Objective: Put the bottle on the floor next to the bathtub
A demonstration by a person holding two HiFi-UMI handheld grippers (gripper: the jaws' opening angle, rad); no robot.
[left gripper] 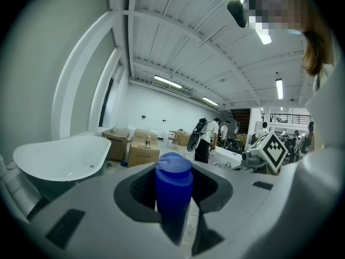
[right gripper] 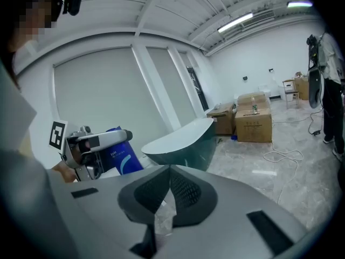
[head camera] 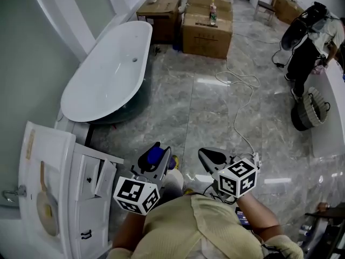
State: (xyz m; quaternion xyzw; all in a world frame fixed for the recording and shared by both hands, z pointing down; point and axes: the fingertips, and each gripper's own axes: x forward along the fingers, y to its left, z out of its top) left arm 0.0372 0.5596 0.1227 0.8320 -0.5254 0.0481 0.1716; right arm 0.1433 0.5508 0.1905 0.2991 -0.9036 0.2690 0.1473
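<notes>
Fingers [left gripper: 141,190] of the left gripper [head camera: 155,156] are spread wide and clamped on the blue bottle [left gripper: 173,188], one pad on each side of its body. The cap is uppermost in the left gripper view.
- Bottle sits low and centre in the head view, carried close to the person's chest and off the floor [head camera: 215,101]. My reading: a side grip on the body leaves the base free to be set down flat.
- Right gripper [head camera: 211,158] is just to the right of it. Its fingers [right gripper: 186,190] are drawn together at the tips. A pale crinkled scrap shows low between them; can't tell what it is. It plays no part in the hold.
- White bathtub [head camera: 108,74] lies upper left in the head view, long side facing open marble floor. That bare strip beside it looks like the drop spot, and it is well apart from the bottle. Carry stage, placement not yet done.
- White vanity cabinet [head camera: 81,198] at lower left, between person and tub.
- Loose cable [head camera: 237,90] snakes across the centre floor, a trip risk on the way over.
- Cardboard boxes [head camera: 207,23] at top centre.
- Another person [head camera: 310,47] stands at upper right.
</notes>
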